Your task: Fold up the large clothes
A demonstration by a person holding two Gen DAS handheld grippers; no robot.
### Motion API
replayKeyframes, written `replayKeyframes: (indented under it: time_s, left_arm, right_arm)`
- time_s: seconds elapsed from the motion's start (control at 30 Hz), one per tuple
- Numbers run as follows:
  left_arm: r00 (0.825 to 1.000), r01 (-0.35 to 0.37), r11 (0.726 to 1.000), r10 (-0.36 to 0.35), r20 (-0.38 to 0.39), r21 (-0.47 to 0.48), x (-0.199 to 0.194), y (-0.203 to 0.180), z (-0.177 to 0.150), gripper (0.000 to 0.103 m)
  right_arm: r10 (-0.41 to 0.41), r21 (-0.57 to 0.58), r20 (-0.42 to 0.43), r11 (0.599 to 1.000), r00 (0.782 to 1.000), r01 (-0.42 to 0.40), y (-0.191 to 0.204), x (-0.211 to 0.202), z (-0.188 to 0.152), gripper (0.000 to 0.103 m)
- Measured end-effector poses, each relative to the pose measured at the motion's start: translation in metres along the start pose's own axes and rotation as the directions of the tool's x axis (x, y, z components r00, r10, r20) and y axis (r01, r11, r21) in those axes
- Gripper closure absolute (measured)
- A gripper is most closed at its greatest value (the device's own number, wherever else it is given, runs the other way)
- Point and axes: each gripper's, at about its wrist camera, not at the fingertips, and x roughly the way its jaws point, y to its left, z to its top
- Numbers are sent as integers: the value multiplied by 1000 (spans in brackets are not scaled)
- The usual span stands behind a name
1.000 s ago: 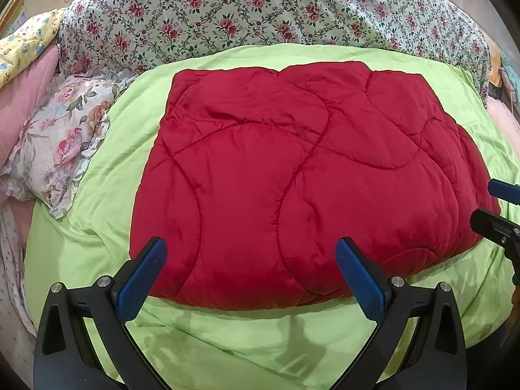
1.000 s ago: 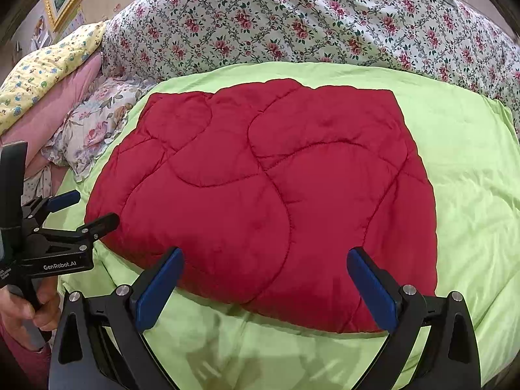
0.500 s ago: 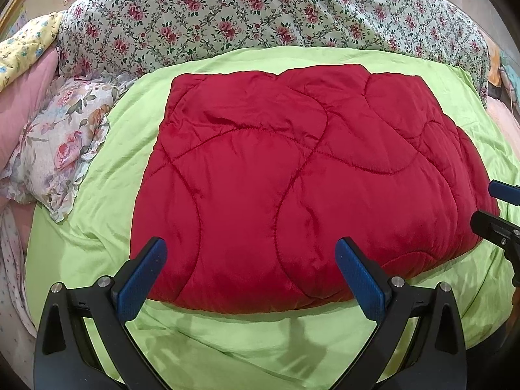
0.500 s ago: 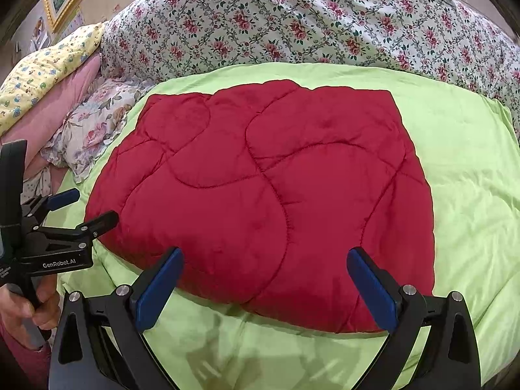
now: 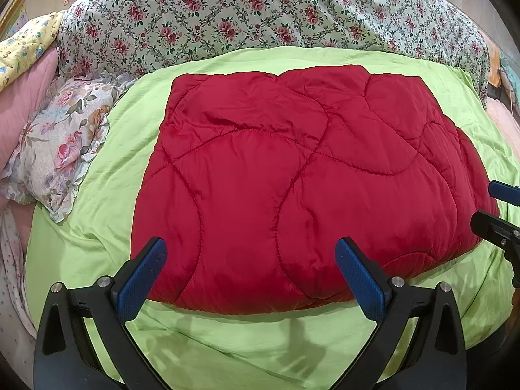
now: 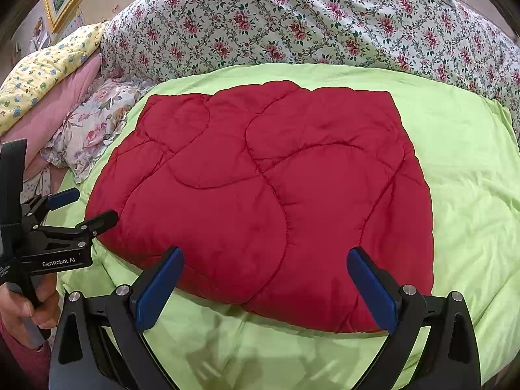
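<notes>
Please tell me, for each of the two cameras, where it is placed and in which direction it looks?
Left wrist: sits on the left gripper, looking forward over the red quilt on the green sheet; the right gripper enters at the right edge.
Right wrist: sits on the right gripper, facing the same quilt; the left gripper and the left hand show at the left.
Shared: quilt, sheet, floral bedding.

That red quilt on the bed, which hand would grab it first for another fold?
Probably the left. The left gripper, open, sits right at the red quilt's left edge on the green sheet. The right gripper is open too, facing the near edge.
</notes>
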Motion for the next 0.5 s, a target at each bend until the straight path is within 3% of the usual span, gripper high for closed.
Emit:
replayKeyframes:
  time_s: [0.5]
  left_arm:
    - [1000, 2, 1000, -2, 3, -10, 0, 2, 2, 0]
  right_arm:
    - [-1, 3, 1, 1000, 1000, 1, 0, 0, 0, 2]
